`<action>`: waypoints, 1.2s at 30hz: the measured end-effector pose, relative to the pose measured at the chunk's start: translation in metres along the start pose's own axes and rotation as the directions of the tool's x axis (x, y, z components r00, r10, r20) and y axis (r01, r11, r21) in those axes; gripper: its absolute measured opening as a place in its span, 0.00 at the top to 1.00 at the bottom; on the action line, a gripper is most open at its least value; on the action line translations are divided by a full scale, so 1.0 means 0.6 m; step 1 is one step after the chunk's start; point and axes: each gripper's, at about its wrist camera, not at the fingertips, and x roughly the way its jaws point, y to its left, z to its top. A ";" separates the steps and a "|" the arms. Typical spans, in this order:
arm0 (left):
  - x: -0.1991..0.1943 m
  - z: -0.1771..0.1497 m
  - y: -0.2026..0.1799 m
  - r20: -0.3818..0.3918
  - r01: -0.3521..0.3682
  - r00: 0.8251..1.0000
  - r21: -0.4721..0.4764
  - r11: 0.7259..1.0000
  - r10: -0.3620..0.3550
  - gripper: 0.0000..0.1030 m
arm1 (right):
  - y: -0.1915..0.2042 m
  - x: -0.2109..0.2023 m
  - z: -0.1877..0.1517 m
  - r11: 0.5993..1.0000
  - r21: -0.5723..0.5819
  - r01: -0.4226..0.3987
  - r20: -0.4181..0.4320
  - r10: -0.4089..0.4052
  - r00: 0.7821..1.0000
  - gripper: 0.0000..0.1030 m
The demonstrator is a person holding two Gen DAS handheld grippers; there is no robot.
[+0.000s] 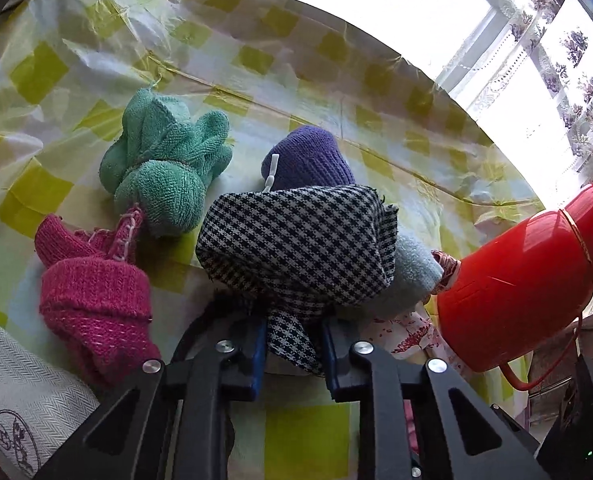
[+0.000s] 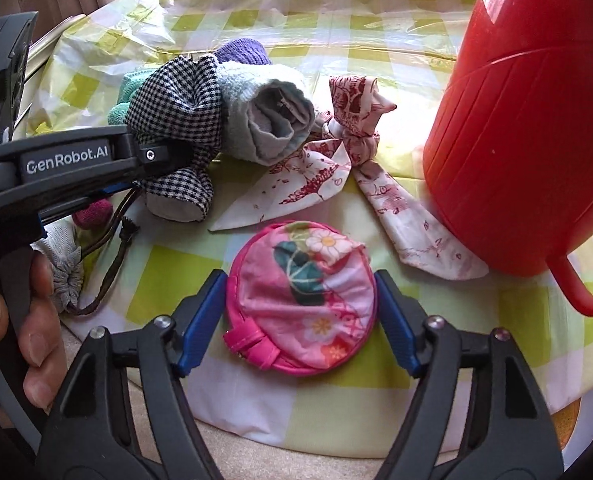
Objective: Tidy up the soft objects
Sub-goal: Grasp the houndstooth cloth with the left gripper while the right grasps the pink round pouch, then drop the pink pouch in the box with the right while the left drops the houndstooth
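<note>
While our left gripper (image 1: 294,354) is clamped on a tail of the houndstooth cloth (image 1: 296,240), our right gripper (image 2: 298,322) straddles the round pink floral pouch (image 2: 302,296) with its jaws wide; whether the blue pads (image 2: 200,318) already touch the pouch's sides we cannot tell, though they look just beside it. The pouch lies flat near the table's near edge, on the green-and-white checked tablecloth (image 2: 168,280). The houndstooth cloth sits toward the middle of the table, bunched against a rolled pale blue towel (image 2: 272,120) and a purple knit piece (image 1: 308,156), with a green terry cloth (image 1: 164,164) and a magenta knit item (image 1: 96,300) to its left in the left wrist view.

We judge all of these light and limp. The houndstooth will sag and trail below the pinch, so a hold on a thick fold suits it better than a thin corner. The pouch looks padded with a firmer piped rim; squeezing across its width at the rim should hold it without it folding up. Its fabric looks smooth, so it may slip. The red plastic jug (image 2: 524,120) stands at the table's right side, close to the red-printed knotted cloth (image 2: 352,136), and we should keep clear of it.
</note>
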 end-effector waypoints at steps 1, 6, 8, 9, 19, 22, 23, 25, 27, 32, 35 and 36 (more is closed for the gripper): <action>-0.007 -0.002 0.000 0.016 -0.001 1.000 0.000 1.000 0.001 0.81 | 0.000 -0.002 -0.002 1.000 0.001 -0.009 0.003 0.009 1.000 0.27; -0.052 -0.014 -0.014 0.100 0.006 0.995 0.030 1.000 -0.009 0.82 | -0.011 -0.030 -0.012 0.999 0.016 -0.040 0.057 0.039 0.998 0.28; -0.069 -0.021 -0.024 0.131 -0.005 0.991 0.047 0.999 -0.001 0.82 | -0.014 -0.047 -0.016 0.999 0.016 -0.044 0.089 0.042 0.995 0.28; -0.079 -0.025 -0.027 0.146 -0.008 0.989 0.056 0.998 0.000 0.82 | -0.013 -0.058 -0.021 0.999 0.013 -0.045 0.103 0.043 0.994 0.28; -0.184 -0.103 -0.080 0.202 0.070 0.974 0.150 0.986 -0.099 0.82 | -0.066 -0.160 -0.082 0.995 0.079 -0.068 0.204 0.051 0.978 0.28; -0.200 -0.133 -0.117 0.175 0.122 0.971 0.214 0.969 -0.161 0.82 | -0.102 -0.190 -0.102 0.990 0.127 -0.068 0.221 0.039 0.974 0.28; -0.204 -0.143 -0.132 0.161 0.143 0.970 0.231 0.962 -0.183 0.82 | -0.116 -0.201 -0.110 0.988 0.143 -0.065 0.225 0.032 0.974 0.28; -0.209 -0.164 -0.162 0.129 0.184 0.966 0.262 0.947 -0.223 0.82 | -0.144 -0.223 -0.126 0.983 0.177 -0.051 0.231 0.009 0.973 0.28; -0.209 -0.182 -0.195 0.091 0.227 0.960 0.293 0.929 -0.263 0.82 | -0.178 -0.247 -0.145 0.977 0.211 -0.025 0.235 -0.026 0.972 0.28; -0.202 -0.237 -0.283 -0.041 0.360 0.928 0.360 0.861 -0.371 0.82 | -0.282 -0.305 -0.211 0.943 0.322 0.086 0.201 -0.157 0.967 0.28; -0.188 -0.268 -0.334 -0.135 0.434 0.900 0.373 0.820 -0.415 0.82 | -0.345 -0.337 -0.253 0.902 0.402 0.154 0.169 -0.239 0.956 0.28; -0.183 -0.279 -0.350 -0.164 0.454 0.890 0.372 0.809 -0.424 0.82 | -0.367 -0.351 -0.270 0.888 0.426 0.175 0.155 -0.263 0.952 0.28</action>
